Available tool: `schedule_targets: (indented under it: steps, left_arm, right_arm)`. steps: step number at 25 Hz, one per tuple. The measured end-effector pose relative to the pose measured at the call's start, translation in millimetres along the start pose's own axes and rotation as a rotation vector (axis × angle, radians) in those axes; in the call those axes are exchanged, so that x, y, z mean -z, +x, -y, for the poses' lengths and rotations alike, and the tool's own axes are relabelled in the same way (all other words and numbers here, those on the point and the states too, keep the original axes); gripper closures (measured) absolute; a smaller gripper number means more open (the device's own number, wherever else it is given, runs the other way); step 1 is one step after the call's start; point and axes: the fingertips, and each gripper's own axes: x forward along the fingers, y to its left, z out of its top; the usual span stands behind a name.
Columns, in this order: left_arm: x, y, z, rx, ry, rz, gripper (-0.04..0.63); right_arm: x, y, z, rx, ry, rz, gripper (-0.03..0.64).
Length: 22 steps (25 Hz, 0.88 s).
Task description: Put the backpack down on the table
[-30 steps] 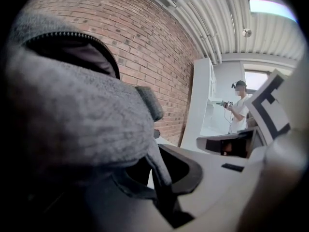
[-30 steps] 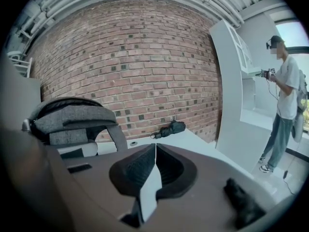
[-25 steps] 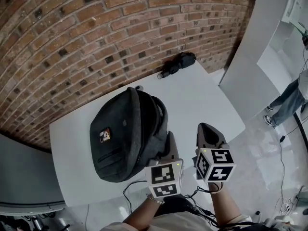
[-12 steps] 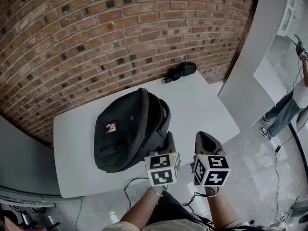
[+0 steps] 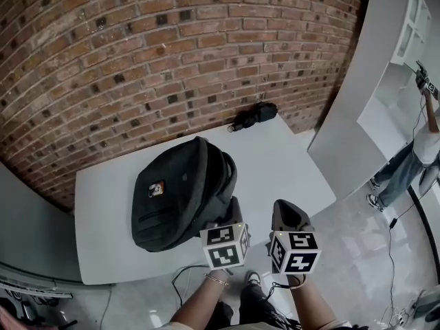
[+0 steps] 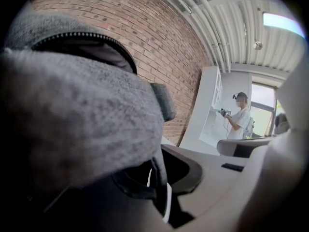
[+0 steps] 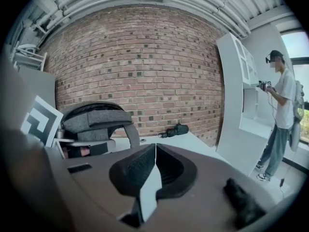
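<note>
The dark grey backpack (image 5: 172, 198) lies on the white table (image 5: 275, 157) with its front pocket up and its straps toward me. My left gripper (image 5: 232, 208) is at the strap side, shut on a fold of the backpack's grey fabric (image 6: 72, 105); a thin edge of cloth runs down between the pads (image 6: 161, 178). My right gripper (image 5: 285, 210) hangs to its right over the table's near edge, apart from the bag. Its jaws (image 7: 155, 151) are shut with nothing between them. The backpack (image 7: 96, 120) shows at left in the right gripper view.
A small black bundle (image 5: 254, 115) lies at the table's far corner by the brick wall. A white partition (image 5: 350, 115) stands to the right, and a person (image 5: 419, 150) beyond it. Cables (image 5: 185, 273) trail on the floor below the near edge.
Both grippers have drawn slightly back toward the table's near edge. The backpack rests on the table as before, with the left gripper still closed on it.
</note>
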Motion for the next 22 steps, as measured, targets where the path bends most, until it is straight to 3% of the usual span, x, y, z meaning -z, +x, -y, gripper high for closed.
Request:
schedule_targets:
  steps: [12,22]
  left_arm:
    - [13.6,19.1,6.3,-0.130,-0.053,-0.002,0.560]
    - [41.3,58.4,21.1,-0.204,-0.076,-0.020,0.560]
  right_arm:
    - [-12.1,42.6,13.6,-0.170,-0.065,-0.019,0.586]
    - [15.8,74.1,51.8,-0.215,-0.042,-0.056,0.586]
